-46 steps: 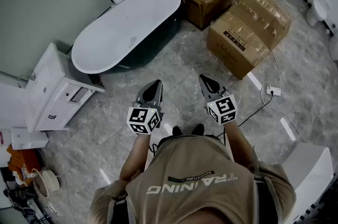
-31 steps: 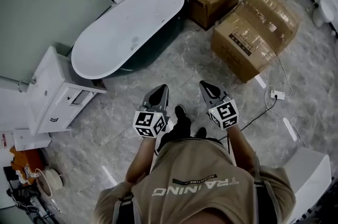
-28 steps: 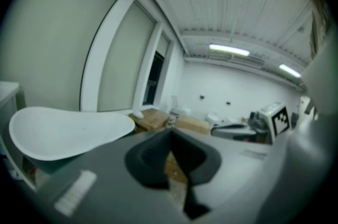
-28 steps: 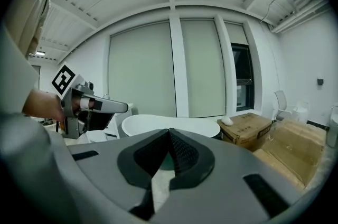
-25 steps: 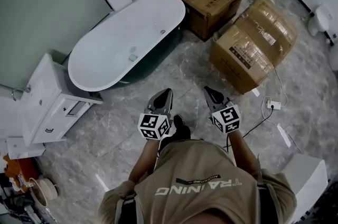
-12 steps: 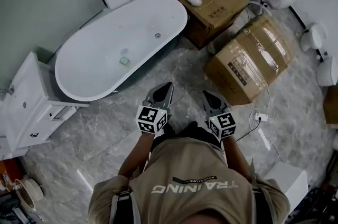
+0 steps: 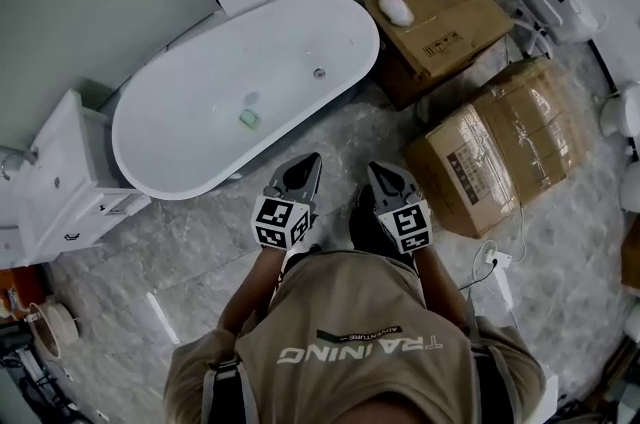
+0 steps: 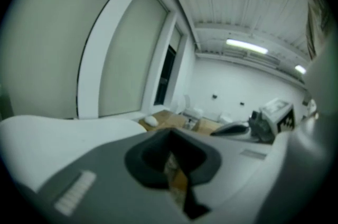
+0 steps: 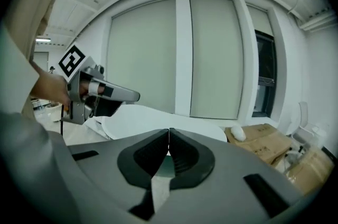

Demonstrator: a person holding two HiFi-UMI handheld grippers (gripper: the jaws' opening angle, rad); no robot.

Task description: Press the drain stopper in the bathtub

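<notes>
Two grippers, both empty, each with its jaws drawn together at the tips: the left gripper and the right gripper are held side by side, a little apart, over the grey marble floor, noses toward the bathtub. The tub is a white oval with a dark outer wall. In the head view its long axis runs from lower left to upper right, with the near long rim facing the person and the far rim along the windowed wall. The drain stopper, a small round fitting, lies flat on the tub bottom toward the upper-right end, facing up. A small pale green thing sits near the middle of the basin, well apart from the stopper. Both gripper tips are short of the near rim, the left one nearer to it. At the tub's right end a cardboard box stands just beside it, with a white rounded object on top. A second, tape-wrapped box stands to the person's right. A white cabinet crowds the left end. Open floor lies between the near rim and the wrapped box. A cable and plug block lie on the floor to the right.
</notes>
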